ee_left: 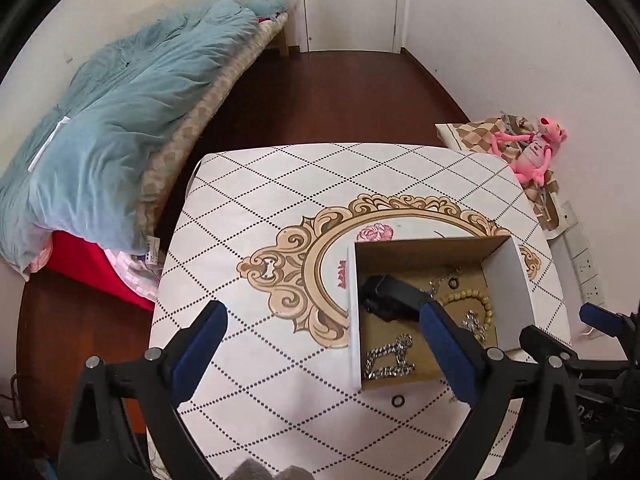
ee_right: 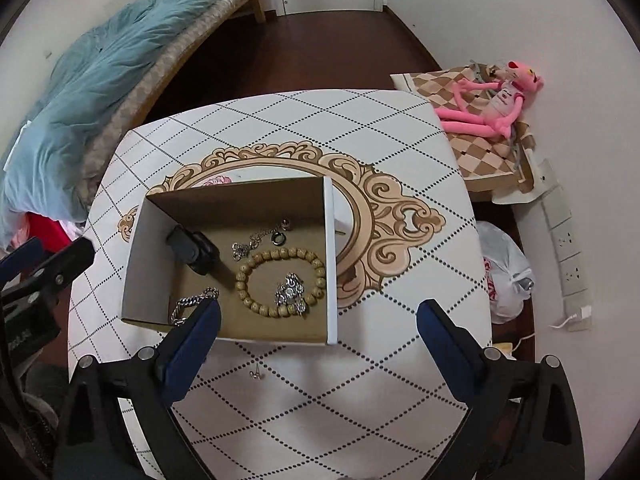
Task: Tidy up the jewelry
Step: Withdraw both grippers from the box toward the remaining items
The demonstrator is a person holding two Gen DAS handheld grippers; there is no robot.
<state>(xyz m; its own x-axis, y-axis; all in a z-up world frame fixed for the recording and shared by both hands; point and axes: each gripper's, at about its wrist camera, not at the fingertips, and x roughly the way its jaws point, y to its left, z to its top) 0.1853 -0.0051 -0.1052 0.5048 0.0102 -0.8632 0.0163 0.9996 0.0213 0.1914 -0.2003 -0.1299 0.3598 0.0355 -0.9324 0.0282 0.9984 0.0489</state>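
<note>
An open cardboard box (ee_right: 328,256) (ee_left: 520,280) stands on the patterned table. Inside lie a wooden bead bracelet (ee_right: 280,280), a silver chain (ee_left: 390,356), small silver pieces (ee_right: 292,292), a pendant necklace (ee_right: 260,238) and a black watch (ee_right: 192,250). A dark ring (ee_left: 398,401) lies on the table just in front of the box. A small earring (ee_right: 256,374) lies on the table near the box. My left gripper (ee_left: 324,336) is open and empty, above the table left of the box. My right gripper (ee_right: 318,332) is open and empty, over the box's front edge.
The table (ee_left: 280,200) has a white diamond-pattern cloth with a gold ornament. A bed with a blue duvet (ee_left: 112,128) stands at left. A pink plush toy (ee_right: 492,100) lies on a checked cloth at right. A plastic bag (ee_right: 504,276) and a power strip (ee_right: 564,236) lie on the floor.
</note>
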